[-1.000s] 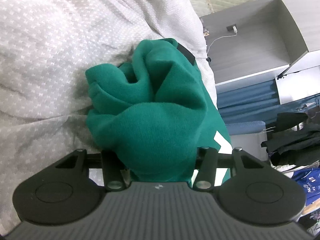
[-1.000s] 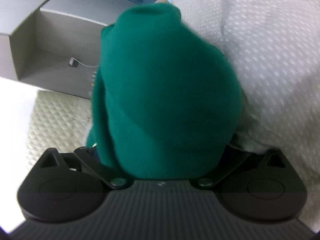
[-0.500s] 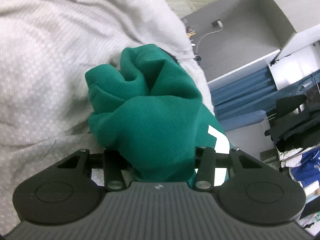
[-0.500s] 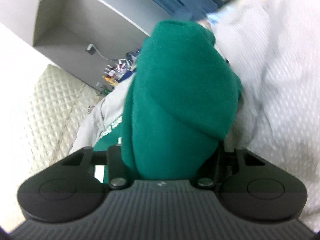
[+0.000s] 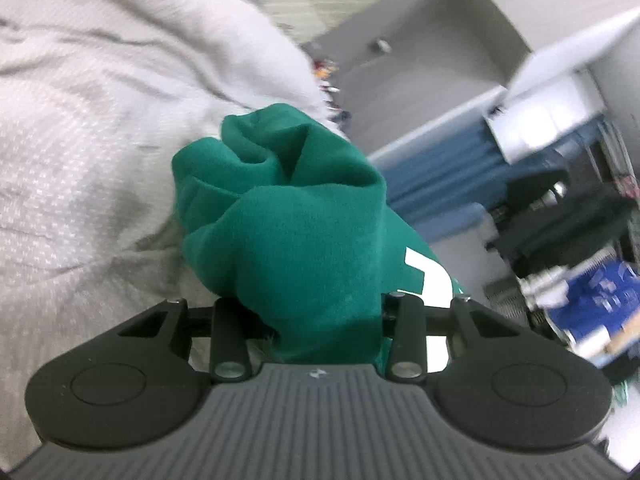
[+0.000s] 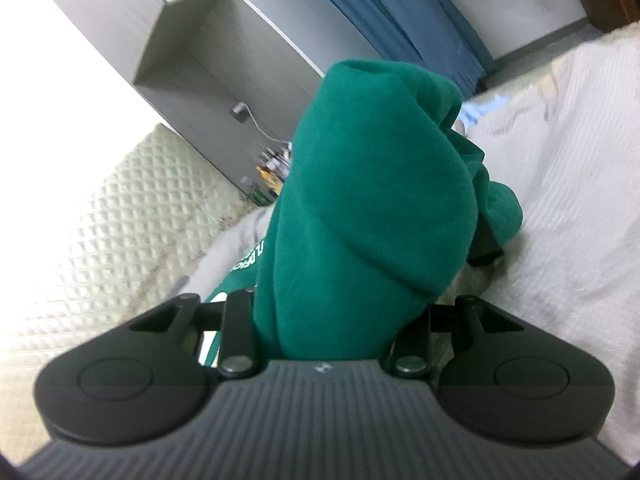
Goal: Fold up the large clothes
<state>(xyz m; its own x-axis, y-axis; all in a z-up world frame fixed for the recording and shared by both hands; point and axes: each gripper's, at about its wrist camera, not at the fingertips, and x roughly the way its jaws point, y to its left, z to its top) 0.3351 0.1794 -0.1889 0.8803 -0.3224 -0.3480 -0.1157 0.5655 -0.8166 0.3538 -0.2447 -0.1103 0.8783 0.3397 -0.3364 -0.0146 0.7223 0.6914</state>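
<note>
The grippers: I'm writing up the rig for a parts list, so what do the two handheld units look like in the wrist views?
The left gripper and the right gripper look identical: a dark grey ribbed body with a small pale logo at its front edge, flanked by two rounded black lobes with circular insets. Black linkage bars with silver pivot screws run forward. No cables, hands or sleeves show.

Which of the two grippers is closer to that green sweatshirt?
Neither: both grip it. The left gripper and right gripper each have a bunch of the green sweatshirt between their closing fingers, over the white bedding.
</note>
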